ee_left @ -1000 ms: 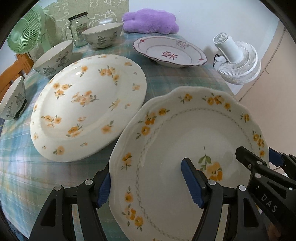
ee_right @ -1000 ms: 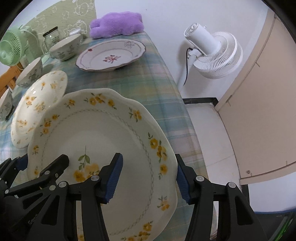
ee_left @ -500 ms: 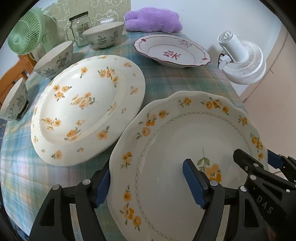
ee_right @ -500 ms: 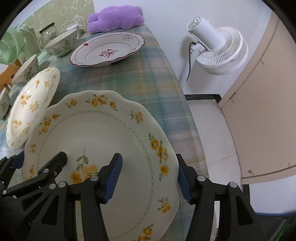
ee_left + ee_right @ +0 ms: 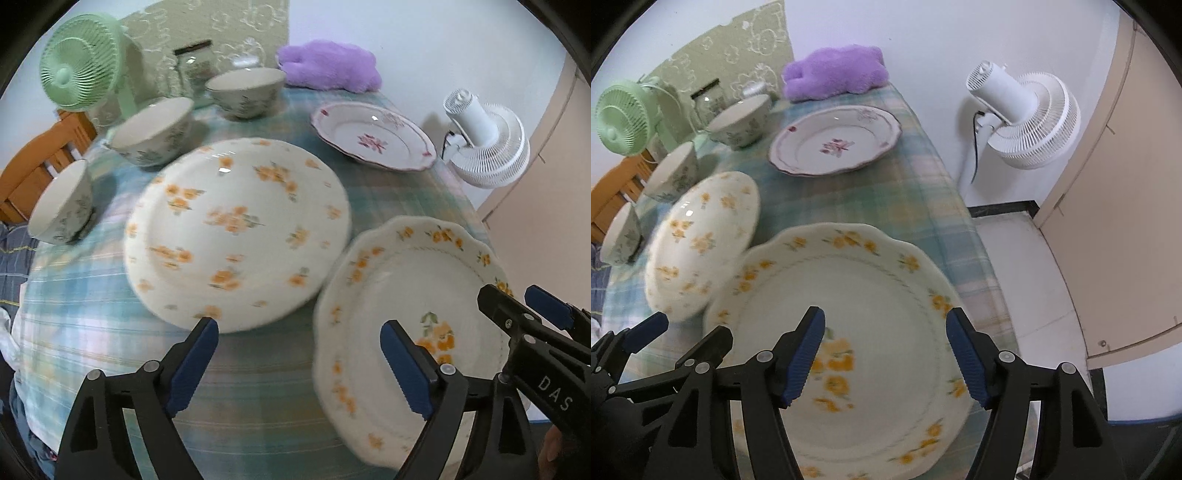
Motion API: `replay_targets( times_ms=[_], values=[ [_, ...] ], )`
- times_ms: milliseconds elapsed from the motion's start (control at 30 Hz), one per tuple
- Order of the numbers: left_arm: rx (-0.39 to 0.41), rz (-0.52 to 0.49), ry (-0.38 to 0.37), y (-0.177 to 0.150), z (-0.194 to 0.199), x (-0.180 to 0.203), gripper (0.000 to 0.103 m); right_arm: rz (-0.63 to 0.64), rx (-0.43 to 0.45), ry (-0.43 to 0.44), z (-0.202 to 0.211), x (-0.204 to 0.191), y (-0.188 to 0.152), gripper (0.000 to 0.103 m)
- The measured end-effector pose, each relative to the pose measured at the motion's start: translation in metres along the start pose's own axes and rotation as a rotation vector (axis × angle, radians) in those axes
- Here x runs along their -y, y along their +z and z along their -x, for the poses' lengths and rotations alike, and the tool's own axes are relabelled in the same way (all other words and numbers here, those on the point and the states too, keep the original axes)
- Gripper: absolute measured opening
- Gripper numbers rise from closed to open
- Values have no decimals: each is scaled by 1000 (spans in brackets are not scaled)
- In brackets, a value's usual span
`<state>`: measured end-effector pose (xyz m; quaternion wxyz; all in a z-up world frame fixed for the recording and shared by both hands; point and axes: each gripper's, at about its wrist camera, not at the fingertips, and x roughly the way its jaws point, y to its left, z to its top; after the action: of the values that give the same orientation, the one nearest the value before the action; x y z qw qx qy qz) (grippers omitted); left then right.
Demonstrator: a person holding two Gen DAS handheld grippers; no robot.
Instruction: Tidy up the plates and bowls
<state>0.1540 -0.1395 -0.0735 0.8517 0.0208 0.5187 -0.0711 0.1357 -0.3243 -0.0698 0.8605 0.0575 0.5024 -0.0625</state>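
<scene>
The scalloped plate (image 5: 857, 332) with yellow flowers is seen lying flat on the checked cloth of the worktop (image 5: 258, 387), at the near right corner, its left rim just beside or slightly over the rim of the round plate (image 5: 236, 229) with orange sprigs; which of the two it is cannot be told through the blur. The left gripper (image 5: 299, 360) is held above the gap between the two plates, its jaws opening, with nothing pressed between the pads: one finger stands over the cloth near the round plate's edge, the other over the scalloped plate's left half. The right gripper (image 5: 886, 356) is held over the same plate's right half, its jaws likewise opening, and no rim is clamped by it. Both are pointed steeply downward, which suits a plate handled by opposite edges so that its weight is shared. The plate is judged to be set down here so that the flowered plates are gathered at one side. A third plate (image 5: 834, 142) with a pink motif is left further back, well apart, and three bowls (image 5: 151, 133) are ranged along the left edge, so plates and bowls are kept in separate groups. A purple cushion (image 5: 834, 72) and a green fan (image 5: 79, 66) are set at the far end
</scene>
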Motion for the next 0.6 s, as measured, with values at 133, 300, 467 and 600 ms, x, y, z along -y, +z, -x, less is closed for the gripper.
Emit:
replay_targets(
  times_ms=[133, 300, 467, 600],
  values=[
    [25, 1, -4, 2, 13, -25, 91, 3, 34, 12, 12, -25, 2, 71],
    [49, -12, -12, 6, 22, -57, 91, -5, 67, 5, 24, -58, 4, 71],
    [69, -27, -19, 15, 27, -84, 91, -22, 100, -11, 34, -88, 7, 71],
    [71, -24, -42, 29, 24, -103, 90, -30, 111, -25, 36, -109, 12, 71]
  ],
)
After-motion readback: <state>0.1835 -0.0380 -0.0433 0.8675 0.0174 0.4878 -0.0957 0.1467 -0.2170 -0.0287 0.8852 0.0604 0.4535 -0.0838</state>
